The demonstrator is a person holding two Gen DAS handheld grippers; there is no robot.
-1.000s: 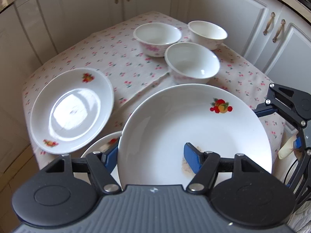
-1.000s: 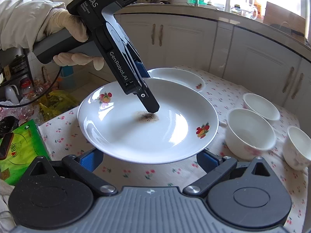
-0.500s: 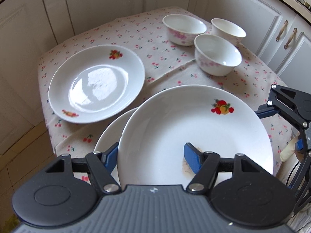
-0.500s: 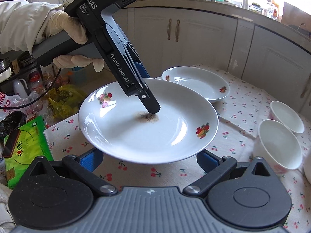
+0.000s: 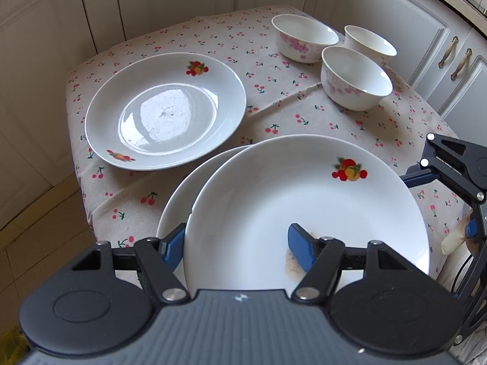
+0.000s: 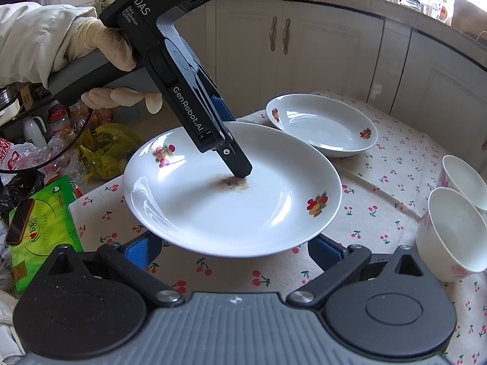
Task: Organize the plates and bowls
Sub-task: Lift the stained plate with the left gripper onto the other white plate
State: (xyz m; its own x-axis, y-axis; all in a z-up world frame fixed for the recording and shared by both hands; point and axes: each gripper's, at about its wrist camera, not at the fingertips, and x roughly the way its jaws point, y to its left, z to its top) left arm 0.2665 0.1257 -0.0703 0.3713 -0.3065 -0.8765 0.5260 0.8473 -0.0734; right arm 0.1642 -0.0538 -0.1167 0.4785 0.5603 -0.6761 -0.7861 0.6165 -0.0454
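I work over the cherry-print tablecloth (image 5: 170,200), where my left gripper (image 5: 237,245) grips the near rim of a white fruit-print plate (image 5: 304,200) held just above the cloth, one blue pad on its face beside a brown smudge, the other beneath. Under it, at the near left, peeks the edge of a lower plate (image 5: 173,210) resting on the cloth. A third plate (image 5: 164,109) sits at the far left, well apart. The held plate is glazed ceramic, I judge: stiff, slick, weighty for a rim pinch and quick to chip, so the rim, taken deep, is the place to hold, with a flat set-down. Three bowls (image 5: 354,79) cluster at the far right, clear of the plates. My right gripper (image 6: 234,251) hangs released just in front of and below the held plate's edge, pads spread wide, touching nothing that I can see; it stands nearest the path. The person's gloved left hand (image 6: 103,45) holds the tool, and a green box (image 6: 45,228) lies off the table's left side.
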